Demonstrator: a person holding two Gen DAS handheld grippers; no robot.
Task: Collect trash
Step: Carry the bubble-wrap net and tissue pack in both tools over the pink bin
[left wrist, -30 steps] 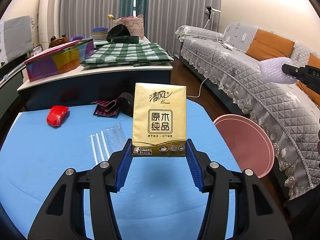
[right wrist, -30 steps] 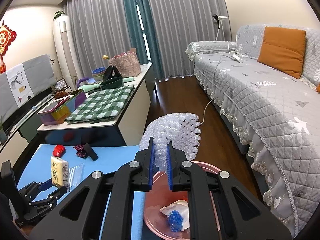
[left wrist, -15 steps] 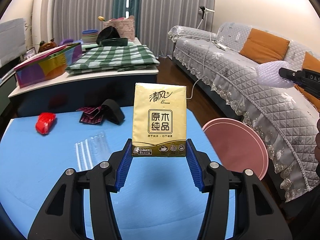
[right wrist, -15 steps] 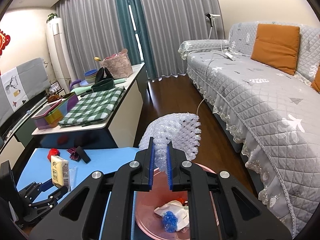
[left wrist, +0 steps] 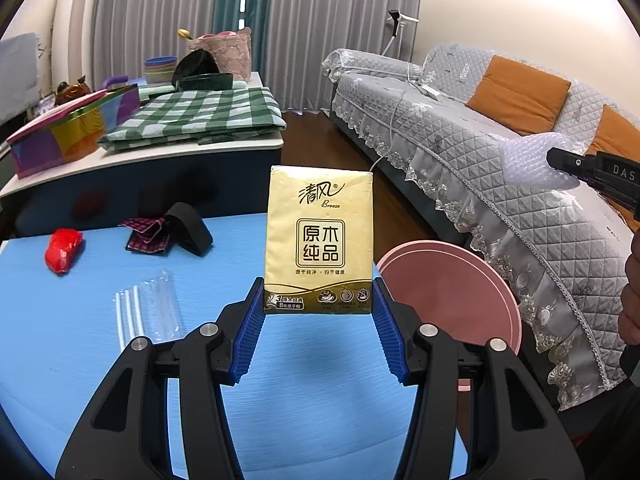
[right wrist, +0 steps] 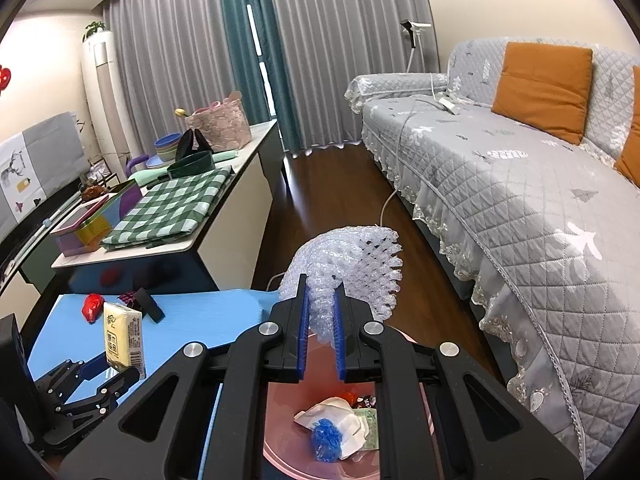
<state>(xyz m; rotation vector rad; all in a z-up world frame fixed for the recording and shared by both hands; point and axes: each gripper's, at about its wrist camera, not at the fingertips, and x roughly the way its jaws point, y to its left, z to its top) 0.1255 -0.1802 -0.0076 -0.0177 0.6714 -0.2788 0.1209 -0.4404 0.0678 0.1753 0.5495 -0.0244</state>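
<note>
Gripping the bottom edge of a yellow tissue pack [left wrist: 319, 240], the left gripper [left wrist: 319, 322] has its blue pads pressed against the pack's two sides, jaws about half open, so the pack stands upright above the blue table [left wrist: 72, 360]. The right gripper [right wrist: 320, 330] is nearly closed, its pads pinching a crumpled piece of bubble wrap [right wrist: 352, 264] that bulges up and out past the fingertips. Directly beneath that gripper sits a pink bin [right wrist: 288, 448], just off the table's edge, with crumpled white paper [right wrist: 340, 420] and a blue scrap [right wrist: 326, 440] already lying inside.

Farther out on the table, in the left wrist view, a clear sleeve of white straws [left wrist: 148, 308] lies flat to the left of the tissue pack. Beyond it rest a red wrapper [left wrist: 63, 249], a dark checked pouch [left wrist: 146, 234] and a black wedge-shaped object [left wrist: 190, 228], the pouch and wedge touching each other. Behind the table stands a white sideboard [left wrist: 192, 151] carrying a folded green checked cloth [left wrist: 192, 116]. A grey quilted sofa [right wrist: 520, 200] with orange cushions [right wrist: 542, 84] runs along the right side of the room.
</note>
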